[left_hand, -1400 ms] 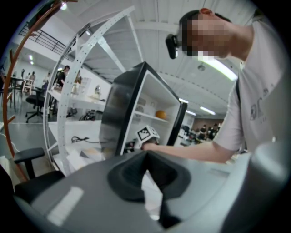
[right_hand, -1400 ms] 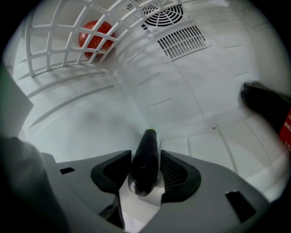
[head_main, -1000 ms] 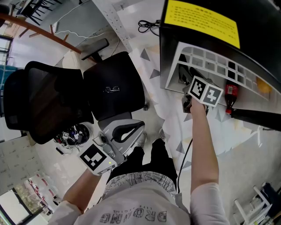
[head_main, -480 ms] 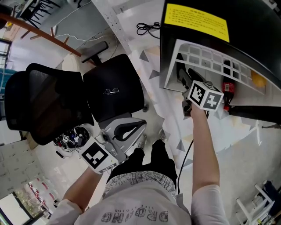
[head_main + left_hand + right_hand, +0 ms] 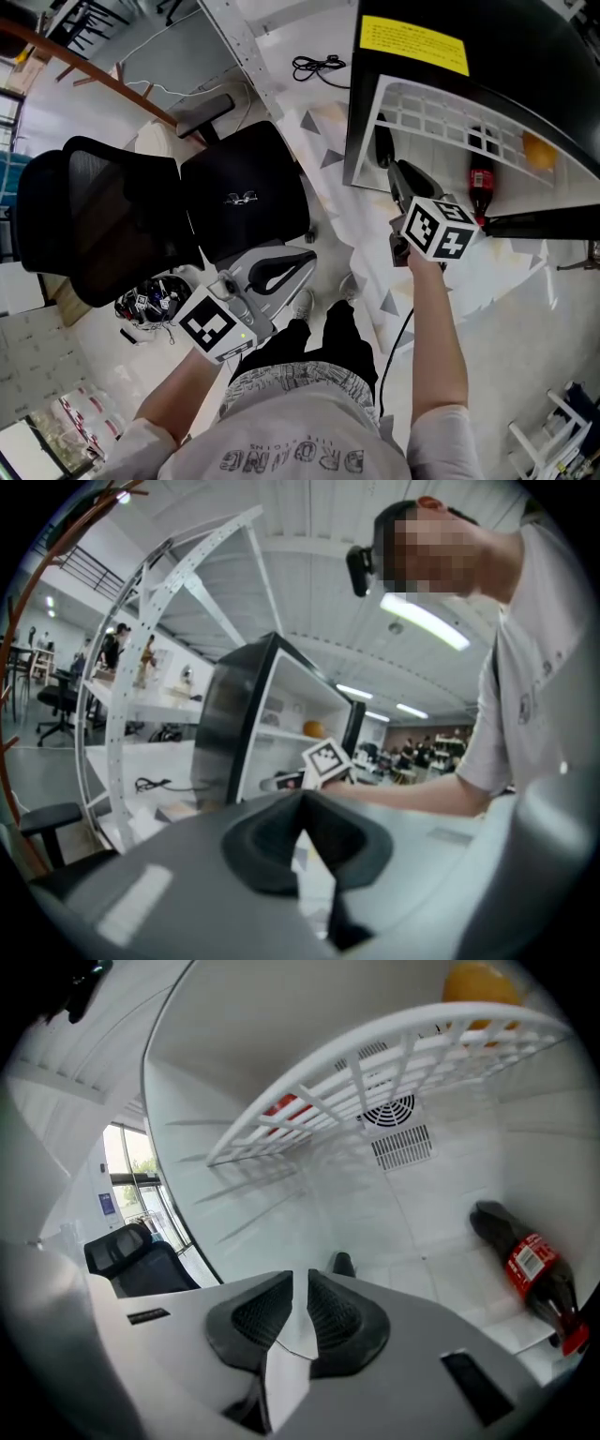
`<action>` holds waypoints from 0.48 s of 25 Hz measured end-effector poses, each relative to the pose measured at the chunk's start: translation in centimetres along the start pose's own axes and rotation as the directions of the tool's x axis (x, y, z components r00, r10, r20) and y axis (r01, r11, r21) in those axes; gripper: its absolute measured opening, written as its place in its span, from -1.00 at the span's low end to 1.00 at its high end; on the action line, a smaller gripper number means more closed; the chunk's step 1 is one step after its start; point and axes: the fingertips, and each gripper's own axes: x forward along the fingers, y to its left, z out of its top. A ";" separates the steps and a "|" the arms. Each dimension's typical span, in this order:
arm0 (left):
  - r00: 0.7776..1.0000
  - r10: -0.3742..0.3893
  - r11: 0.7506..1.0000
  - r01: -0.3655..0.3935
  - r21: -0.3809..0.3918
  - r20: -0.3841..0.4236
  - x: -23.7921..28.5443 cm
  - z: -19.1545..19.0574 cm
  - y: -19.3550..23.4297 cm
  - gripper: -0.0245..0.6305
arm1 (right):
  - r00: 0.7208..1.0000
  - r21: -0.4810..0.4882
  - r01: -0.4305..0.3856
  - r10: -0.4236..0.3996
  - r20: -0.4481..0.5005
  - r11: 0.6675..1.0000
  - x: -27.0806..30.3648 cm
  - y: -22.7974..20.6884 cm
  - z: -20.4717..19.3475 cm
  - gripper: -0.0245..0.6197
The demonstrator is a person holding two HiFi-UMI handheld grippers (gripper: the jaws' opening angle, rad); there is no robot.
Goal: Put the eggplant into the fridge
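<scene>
Inside the open black fridge (image 5: 525,56), below its white wire shelf (image 5: 441,120), the dark purple eggplant (image 5: 382,148) lay free; placement appeared complete. Right gripper (image 5: 298,1312) had just been closing to a slim gap, empty. Left gripper (image 5: 300,808) was closed, empty. Withdrawal appeared outstanding.

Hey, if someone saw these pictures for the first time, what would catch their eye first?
Probably the open black fridge at upper right in the head view, with its bright yellow label. Inside, a cola bottle lies on its floor and an orange sits on the wire shelf above.
</scene>
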 end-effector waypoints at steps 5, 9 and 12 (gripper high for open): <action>1.000 -0.010 1.000 0.010 0.012 0.015 -0.6 0.5 -0.2 -0.91 | 0.999 -0.041 -0.017 0.018 0.035 0.999 -2.6 2.2 0.7 -0.85; 1.000 -0.019 1.000 0.018 0.021 0.022 -1.2 1.0 -0.4 -0.91 | 0.998 -0.067 -0.031 0.034 0.054 0.997 -4.6 3.9 1.2 -0.88; 0.999 -0.025 0.999 0.024 0.028 0.030 -1.6 1.5 -0.5 -0.91 | 0.997 -0.098 -0.037 0.043 0.062 0.995 -5.9 5.2 1.3 -0.90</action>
